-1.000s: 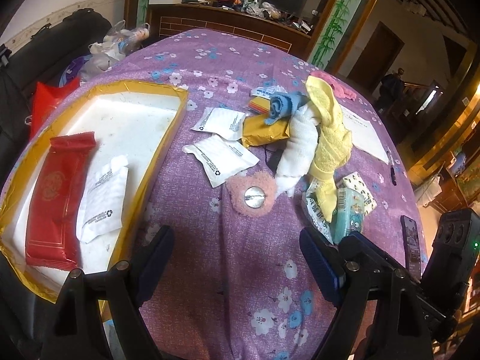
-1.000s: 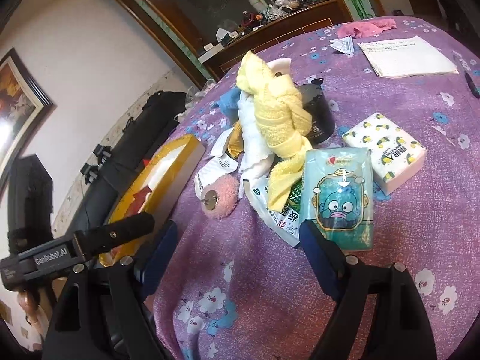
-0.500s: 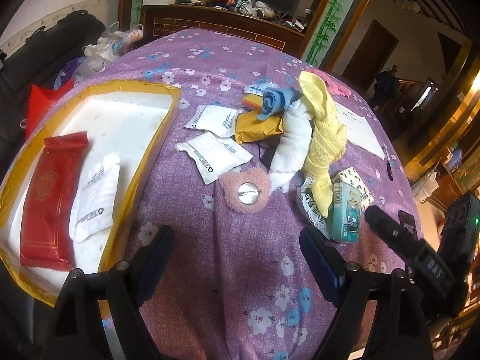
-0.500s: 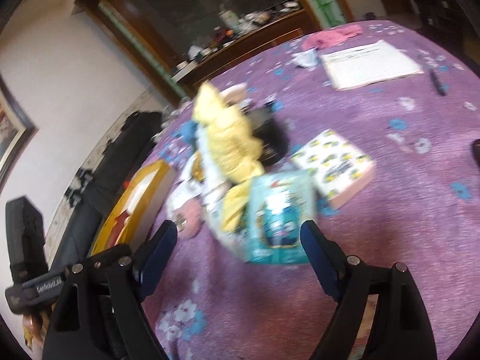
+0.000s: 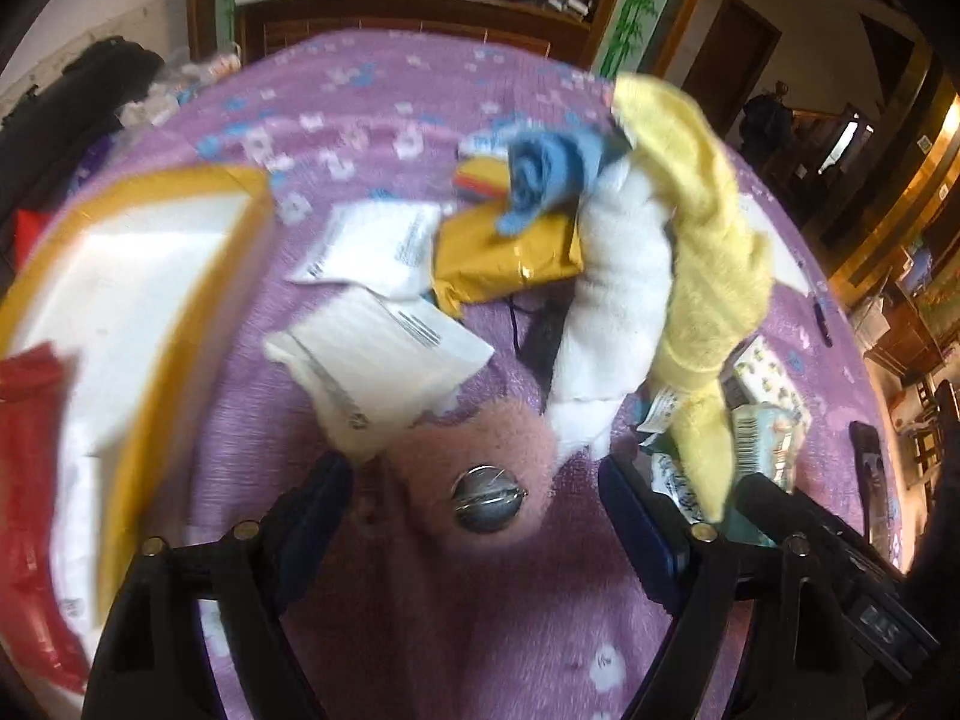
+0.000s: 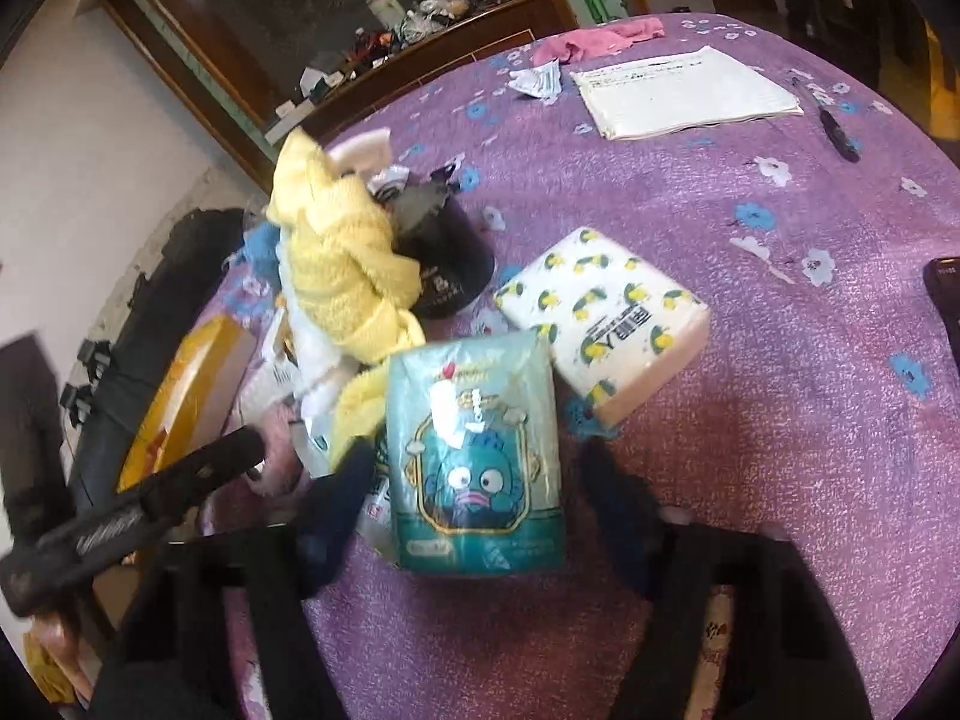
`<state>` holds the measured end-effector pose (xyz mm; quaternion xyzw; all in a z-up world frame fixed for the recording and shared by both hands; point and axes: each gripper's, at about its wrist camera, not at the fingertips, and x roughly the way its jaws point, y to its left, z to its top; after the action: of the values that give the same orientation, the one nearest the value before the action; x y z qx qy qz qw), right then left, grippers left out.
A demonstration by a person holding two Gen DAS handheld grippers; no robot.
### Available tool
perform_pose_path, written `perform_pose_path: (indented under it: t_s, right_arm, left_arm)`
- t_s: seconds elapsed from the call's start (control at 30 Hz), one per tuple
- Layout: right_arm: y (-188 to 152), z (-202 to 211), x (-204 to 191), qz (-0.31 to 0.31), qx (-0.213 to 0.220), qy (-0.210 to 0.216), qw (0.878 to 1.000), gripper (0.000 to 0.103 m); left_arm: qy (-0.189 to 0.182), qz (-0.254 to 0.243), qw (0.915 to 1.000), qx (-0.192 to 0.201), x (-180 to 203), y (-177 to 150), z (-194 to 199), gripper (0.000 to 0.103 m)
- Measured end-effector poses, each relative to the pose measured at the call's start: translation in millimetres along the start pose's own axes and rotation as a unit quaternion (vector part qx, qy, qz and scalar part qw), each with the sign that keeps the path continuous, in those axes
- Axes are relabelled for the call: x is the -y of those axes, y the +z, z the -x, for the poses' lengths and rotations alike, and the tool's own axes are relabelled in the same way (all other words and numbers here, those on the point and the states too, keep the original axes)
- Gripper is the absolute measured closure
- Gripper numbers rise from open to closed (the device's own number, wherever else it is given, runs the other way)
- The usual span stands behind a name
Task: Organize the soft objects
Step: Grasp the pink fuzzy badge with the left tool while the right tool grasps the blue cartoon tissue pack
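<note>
Our left tool [image 5: 474,501], jaws just narrowing, straddles the pink pad [image 5: 480,456] low in frame; our right tool [image 6: 474,498], also narrowing, brackets the teal pack [image 6: 474,456], neither gripped.

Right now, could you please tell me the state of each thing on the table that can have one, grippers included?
Left gripper: open, jaws just closing, astride the pink puff, not pressing it.
Right gripper: open, jaws just closing, teal tissue pack between them.
Pink puff: flat on the cloth.
Teal tissue pack: sealed, lying flat.
Yellow towel: twisted, heaped on the pile.
Yellow tray: open, red packet inside.
</note>
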<state>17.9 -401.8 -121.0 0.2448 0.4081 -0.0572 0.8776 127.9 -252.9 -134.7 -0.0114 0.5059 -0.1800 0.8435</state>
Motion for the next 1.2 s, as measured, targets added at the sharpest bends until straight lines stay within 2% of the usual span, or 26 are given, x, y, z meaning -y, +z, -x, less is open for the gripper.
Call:
perform_pose_path:
  t_s: [0.03, 0.07, 0.1, 0.13, 0.23, 0.53, 0.7, 1.2]
  right_arm:
    - [-0.8, -0.1, -0.9, 0.002, 0.0, 0.0, 1.0, 0.048]
    - [-1.2, -0.4, -2.1, 0.005, -0.001, -0.002, 1.0, 0.054]
    - [-2.6, -0.4, -2.4, 0.007, -0.001, -0.003, 1.0, 0.054]
    - [-3.2, 0.5, -3.2, 0.009, 0.001, -0.003, 1.0, 0.054]
    - [-4.7, 4.0, -5.0, 0.014, 0.009, 0.002, 1.0, 0.056]
    - [-11.8, 28.0, -5.8, 0.016, 0.061, 0.034, 0.997, 0.06]
    - [-11.2, 29.5, -11.6, 0.03, 0.065, 0.042, 0.997, 0.061]
    - [-10.5, 27.0, -11.2, 0.036, 0.063, 0.057, 0.996, 0.061]
  left_arm:
    - [0.011, 0.003, 0.9999, -0.004, -0.1, -1.9, -6.9, 0.029]
    - [0.024, -0.001, 0.9996, 0.012, 1.6, -3.8, -5.7, 0.033]
    - [0.035, -0.005, 0.9992, 0.016, 3.0, -5.8, -5.9, 0.036]
    - [0.043, -0.009, 0.9987, 0.024, 3.8, -7.7, -4.5, 0.047]
    - [0.039, -0.007, 0.9987, 0.031, 3.3, -14.8, 0.9, 0.055]
    - [-0.009, 0.009, 0.9997, 0.02, 0.6, -43.1, 24.5, 0.056]
    - [-0.028, 0.022, 0.9993, 0.005, -0.2, -49.9, 31.6, 0.056]
    - [-0.044, 0.019, 0.9986, 0.023, 10.0, -50.1, 49.8, 0.056]
